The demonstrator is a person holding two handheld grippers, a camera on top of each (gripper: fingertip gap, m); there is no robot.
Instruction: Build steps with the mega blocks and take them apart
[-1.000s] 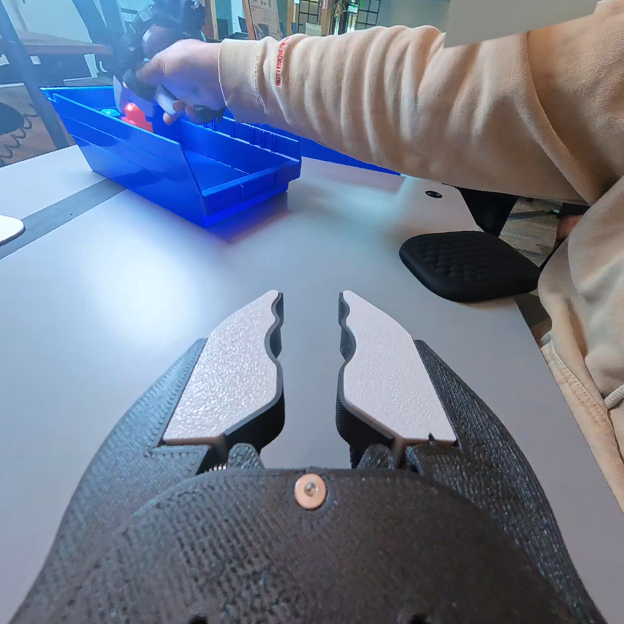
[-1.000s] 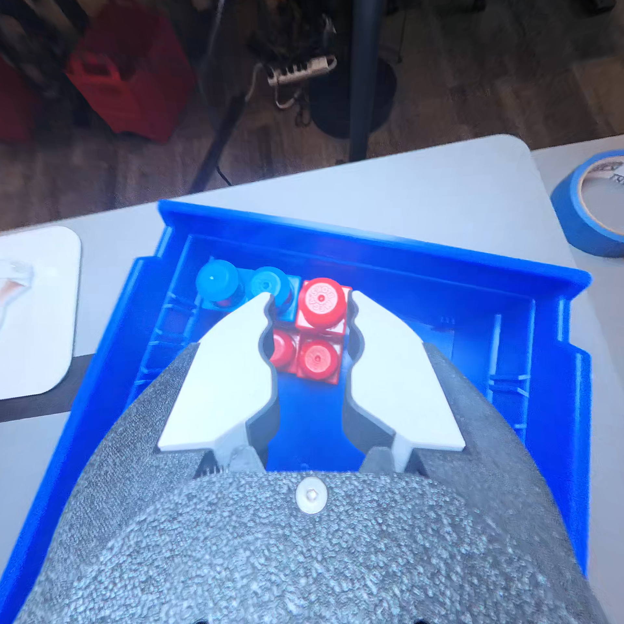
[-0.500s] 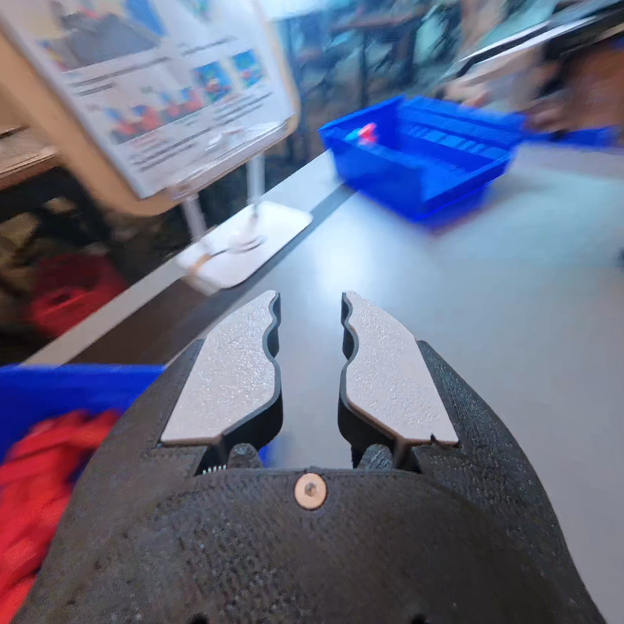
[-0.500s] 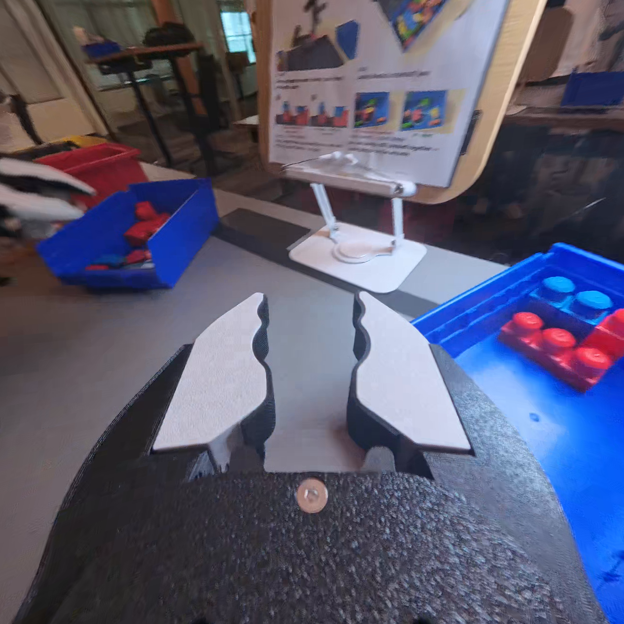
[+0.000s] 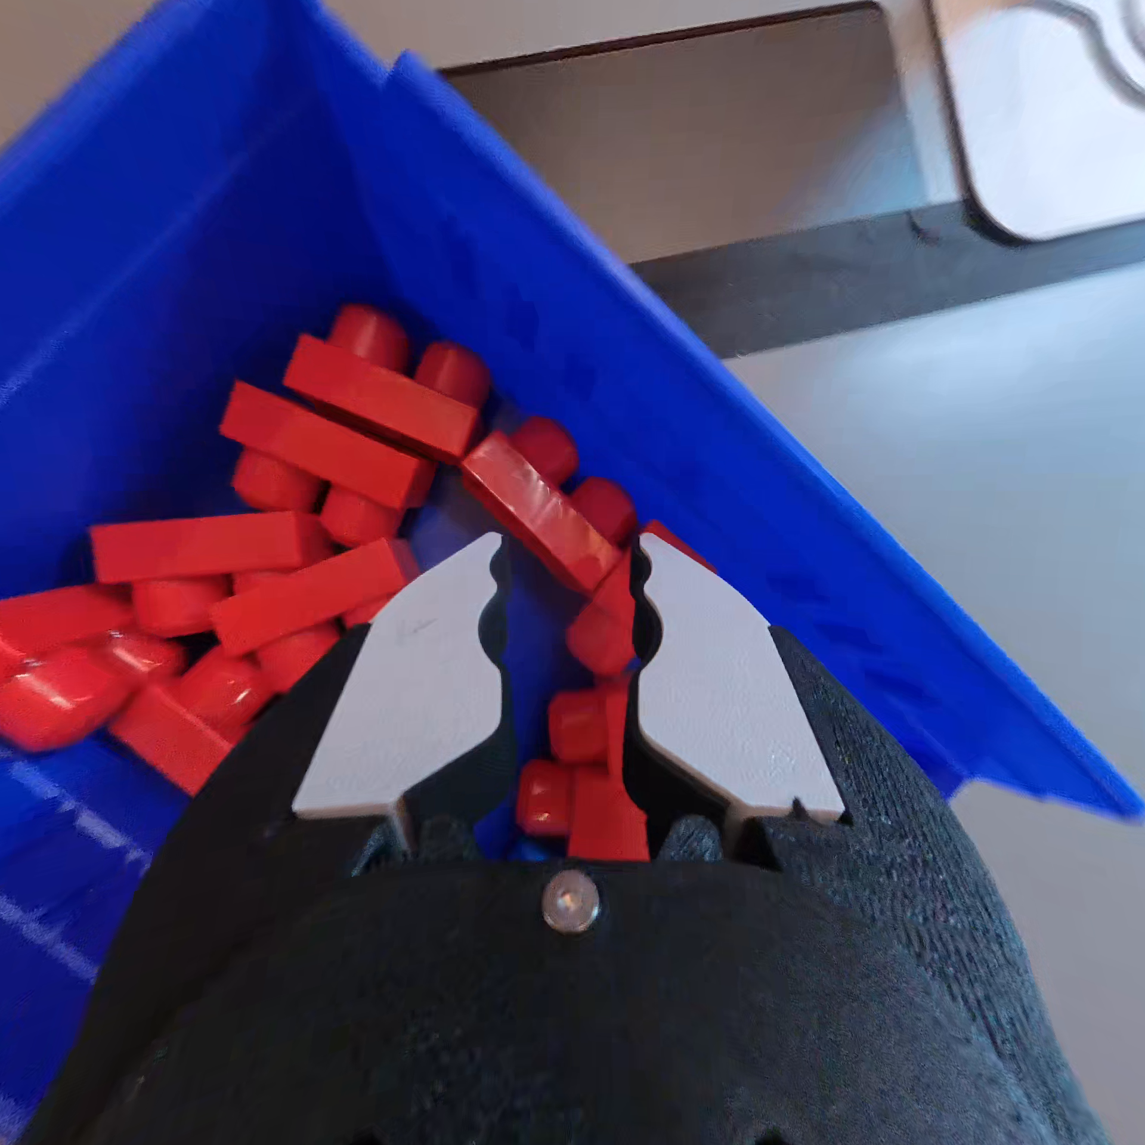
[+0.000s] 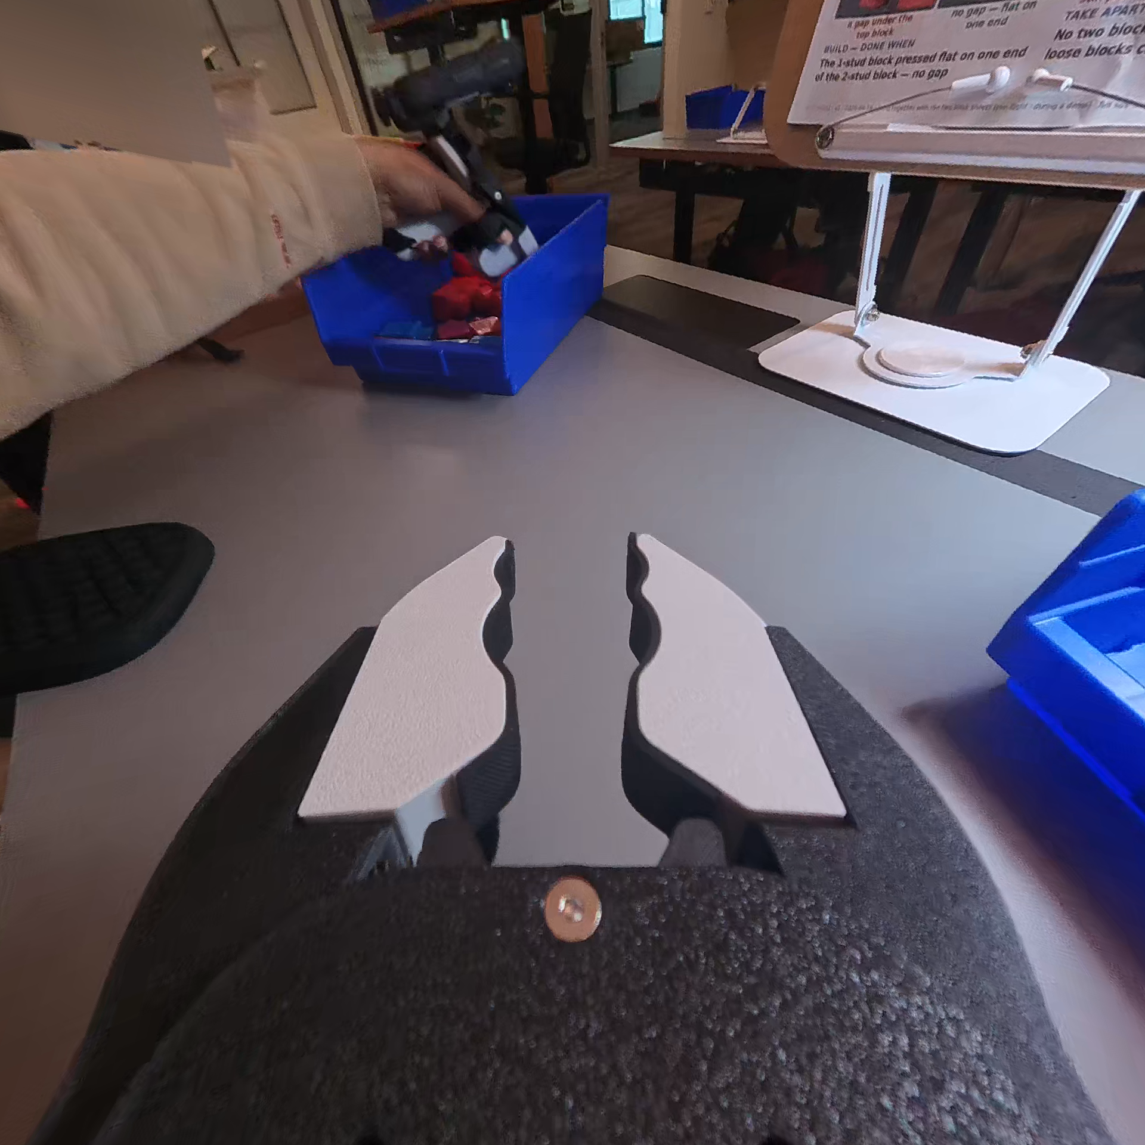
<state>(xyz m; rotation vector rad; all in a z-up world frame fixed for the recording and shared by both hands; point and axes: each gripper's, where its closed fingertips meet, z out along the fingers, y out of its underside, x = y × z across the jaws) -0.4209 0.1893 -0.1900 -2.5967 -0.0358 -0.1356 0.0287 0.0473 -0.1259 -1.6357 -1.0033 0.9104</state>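
My left gripper (image 5: 570, 548) is open and reaches down into a blue bin (image 5: 557, 248) that holds several loose red mega blocks (image 5: 322, 434). One red block (image 5: 595, 731) lies between its jaws, against the right finger; the left finger stands clear of it. My right gripper (image 6: 570, 545) is open and empty, low over the grey table (image 6: 619, 446). In the right wrist view the same bin (image 6: 545, 297) sits at the far left with red and blue blocks inside, and a hand holds the left gripper (image 6: 489, 241) in it.
A second blue bin (image 6: 1084, 632) is at the right edge of the right wrist view. A white stand (image 6: 929, 384) with an instruction sheet stands at the back right. A black chair armrest (image 6: 80, 601) is at the left table edge. A cream sleeve (image 6: 155, 248) crosses the upper left.
My left gripper swung from the table to the left bin and dipped in among the red blocks. My right gripper left the right bin and now hovers over the table's middle, still open.
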